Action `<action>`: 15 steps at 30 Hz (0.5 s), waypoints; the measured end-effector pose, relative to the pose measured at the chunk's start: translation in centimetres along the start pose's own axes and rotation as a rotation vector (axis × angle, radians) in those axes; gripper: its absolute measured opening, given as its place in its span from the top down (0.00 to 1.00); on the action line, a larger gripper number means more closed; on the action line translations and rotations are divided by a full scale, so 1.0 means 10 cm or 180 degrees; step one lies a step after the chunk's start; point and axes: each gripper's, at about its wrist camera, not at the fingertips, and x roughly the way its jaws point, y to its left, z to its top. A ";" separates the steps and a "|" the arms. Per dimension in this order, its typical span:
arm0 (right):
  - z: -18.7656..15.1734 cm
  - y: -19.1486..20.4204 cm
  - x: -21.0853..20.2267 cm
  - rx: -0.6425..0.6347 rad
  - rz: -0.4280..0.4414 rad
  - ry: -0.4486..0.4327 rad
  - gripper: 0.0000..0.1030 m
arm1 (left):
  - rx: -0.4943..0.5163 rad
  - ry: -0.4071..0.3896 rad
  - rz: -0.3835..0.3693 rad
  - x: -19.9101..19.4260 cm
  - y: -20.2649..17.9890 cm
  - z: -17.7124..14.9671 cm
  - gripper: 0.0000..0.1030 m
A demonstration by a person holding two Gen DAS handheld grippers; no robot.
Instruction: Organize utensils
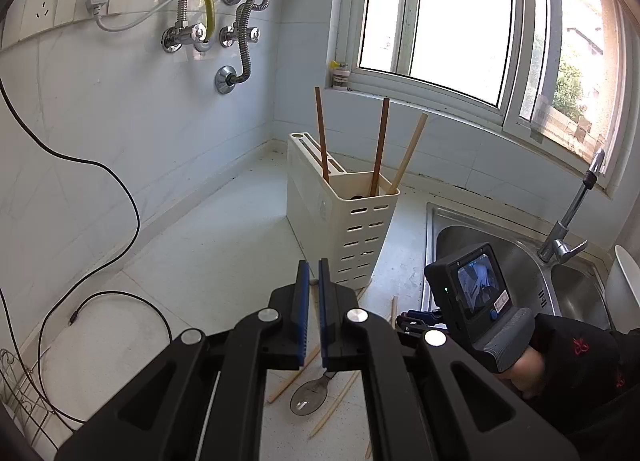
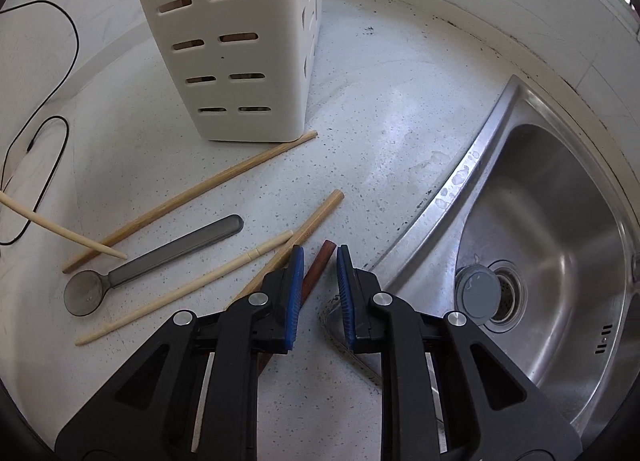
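Note:
A cream slotted utensil holder (image 1: 344, 221) (image 2: 240, 41) stands on the white counter with three chopsticks (image 1: 378, 145) upright in it. On the counter lie a grey spoon (image 2: 160, 261) (image 1: 310, 397), two bamboo chopsticks (image 2: 192, 201), pale chopsticks (image 2: 184, 289) and a dark red-brown chopstick (image 2: 320, 257). My right gripper (image 2: 319, 261) (image 1: 408, 321) points down over the counter, its blue pads either side of the red-brown chopstick's end with gaps showing. My left gripper (image 1: 314, 273) hovers in front of the holder, shut and empty.
A steel sink's rim (image 2: 460, 181) (image 1: 432, 217) borders the counter on the right, with a tap (image 1: 576, 205) behind it. A black cable (image 1: 120, 197) (image 2: 60, 109) loops over the counter's left side. A wire rack (image 1: 20, 401) sits at the far left.

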 end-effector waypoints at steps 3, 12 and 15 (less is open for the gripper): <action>0.02 -0.04 0.00 0.0136 -0.0017 -0.0019 0.93 | 0.0010 -0.0003 0.0007 0.01 -0.01 0.00 0.96; -0.04 -0.44 -0.10 0.0673 0.0775 -0.0264 0.94 | -0.0009 -0.0012 0.0036 0.00 0.00 0.01 0.96; -0.08 -0.57 -0.34 0.0648 0.1148 -0.0623 0.94 | -0.0001 -0.0031 0.0041 -0.01 0.00 0.02 0.96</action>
